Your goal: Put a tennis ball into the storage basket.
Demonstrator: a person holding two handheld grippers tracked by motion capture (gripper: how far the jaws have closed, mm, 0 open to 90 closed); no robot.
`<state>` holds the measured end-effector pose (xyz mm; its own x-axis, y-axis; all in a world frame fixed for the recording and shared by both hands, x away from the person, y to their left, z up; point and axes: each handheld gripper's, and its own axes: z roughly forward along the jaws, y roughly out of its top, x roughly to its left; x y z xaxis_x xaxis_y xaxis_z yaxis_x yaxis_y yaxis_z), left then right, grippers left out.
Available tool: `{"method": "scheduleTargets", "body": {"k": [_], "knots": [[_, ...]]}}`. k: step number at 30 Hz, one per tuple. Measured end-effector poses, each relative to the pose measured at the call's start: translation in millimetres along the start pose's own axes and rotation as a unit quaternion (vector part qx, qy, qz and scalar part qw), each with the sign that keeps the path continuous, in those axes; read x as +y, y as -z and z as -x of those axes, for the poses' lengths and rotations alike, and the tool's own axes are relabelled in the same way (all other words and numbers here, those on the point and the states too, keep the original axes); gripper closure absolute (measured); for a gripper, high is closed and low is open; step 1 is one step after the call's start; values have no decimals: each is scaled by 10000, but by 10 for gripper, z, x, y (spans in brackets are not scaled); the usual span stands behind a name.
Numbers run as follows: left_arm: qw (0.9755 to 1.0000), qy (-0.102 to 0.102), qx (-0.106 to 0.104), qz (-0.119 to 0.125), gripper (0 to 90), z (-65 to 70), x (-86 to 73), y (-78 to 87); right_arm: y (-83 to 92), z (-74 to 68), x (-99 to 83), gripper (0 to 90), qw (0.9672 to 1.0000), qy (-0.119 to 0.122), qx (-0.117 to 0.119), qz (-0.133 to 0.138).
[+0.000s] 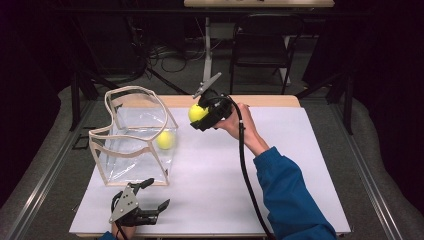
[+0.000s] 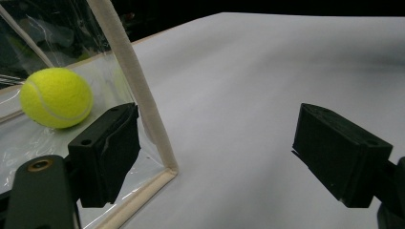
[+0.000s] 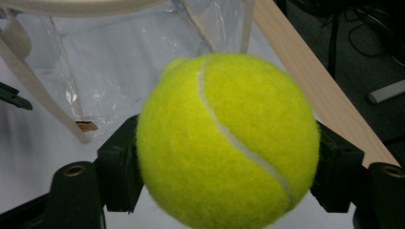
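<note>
Right fingers (image 3: 229,167) clamped on a fuzzy yellow-green felt tennis ball (image 3: 228,140), one black pad on each side at its widest girth. In the high view the ball (image 1: 197,113) sits just above centre frame, held up off the white counter (image 1: 280,190), just right of the clear plastic bag with cream fabric edging (image 1: 134,137), near its upper right rim.

Handling, as I judge it: light, springy, felt nap gives good friction, so slip risk is low. Not fragile. It will bounce and roll if dropped from height. Best hold is what I have, across the equator; a hold off-centre would squirt it out.

Orientation: a sphere, so no long axis and no true pointing direction. The white seam runs from upper middle to lower right across the face in the right gripper view.

A second yellow-green tennis ball (image 1: 165,140) already lies inside the bag, near its right wall.

Left fingers (image 2: 224,152) spread wide, nothing between them, low at the bag's near corner post (image 2: 138,95); lower left in the high view (image 1: 152,200).
</note>
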<state>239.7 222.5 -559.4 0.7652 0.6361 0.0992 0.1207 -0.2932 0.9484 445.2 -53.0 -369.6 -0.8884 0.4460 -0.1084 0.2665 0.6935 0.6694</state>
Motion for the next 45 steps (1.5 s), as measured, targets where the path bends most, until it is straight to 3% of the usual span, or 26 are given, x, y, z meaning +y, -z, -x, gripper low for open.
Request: {"method": "scheduleTargets", "body": {"k": [31,45], "knots": [[10000,13,-20,15,159,-4,0,4,-29,-49,297,261,9998,158,-38,87],[10000,0,-28,18,159,-10,0,8,-65,-30,394,260,9998,80,-46,149]]}}
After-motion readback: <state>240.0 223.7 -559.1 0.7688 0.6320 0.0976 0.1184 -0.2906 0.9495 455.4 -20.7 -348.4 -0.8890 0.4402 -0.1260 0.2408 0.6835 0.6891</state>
